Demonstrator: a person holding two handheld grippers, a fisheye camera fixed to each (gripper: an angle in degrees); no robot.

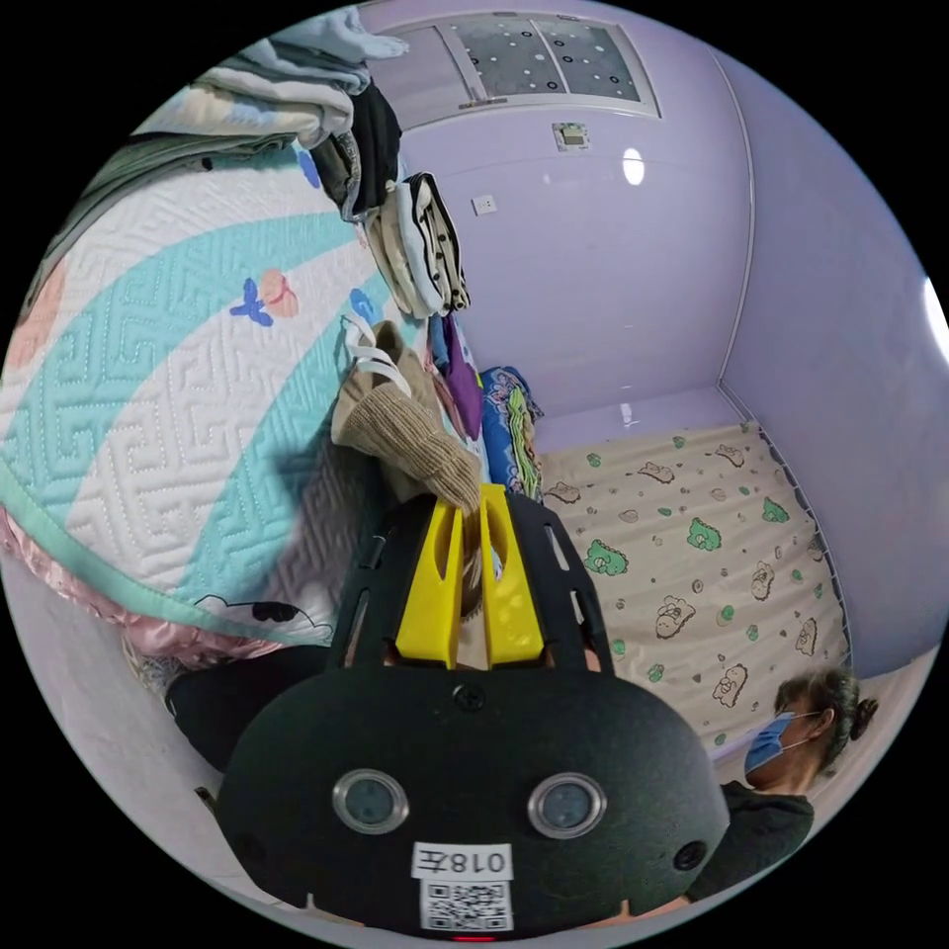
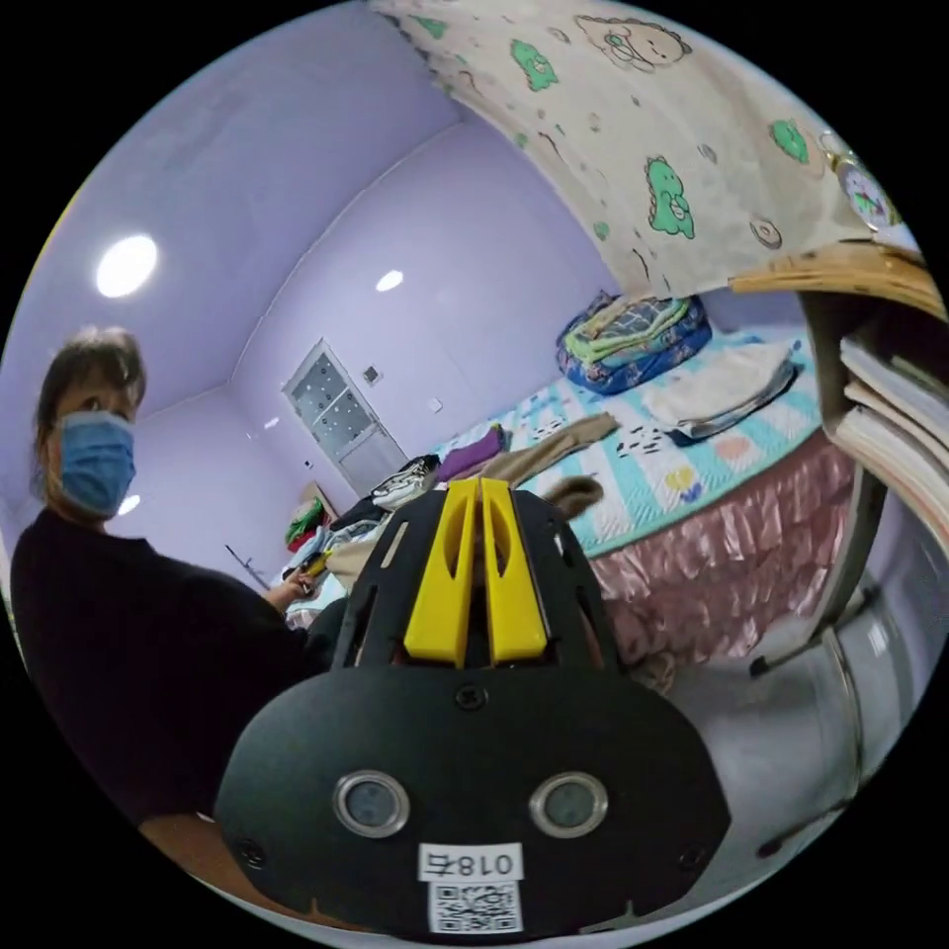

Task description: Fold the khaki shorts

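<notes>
The khaki shorts (image 1: 400, 420) have a ribbed knit band and white drawstrings. In the left gripper view they hang over the bed's edge, and my left gripper (image 1: 473, 509) is shut on the ribbed end. In the right gripper view the khaki shorts (image 2: 554, 447) stretch across the quilt just behind my right gripper (image 2: 479, 486). Its yellow jaws are pressed together, with a rounded fold of the khaki cloth (image 2: 576, 490) coming out beside the tips. The exact pinch point is hidden by the jaws.
A teal and white quilted bed (image 1: 148, 395) has a pink skirt (image 2: 732, 554). Stacks of folded clothes (image 1: 425, 247) and a blue bundle (image 2: 633, 341) lie on it. A cartoon-print curtain (image 1: 692, 554), a shelf with books (image 2: 890, 395) and a masked person (image 2: 94, 554) are close by.
</notes>
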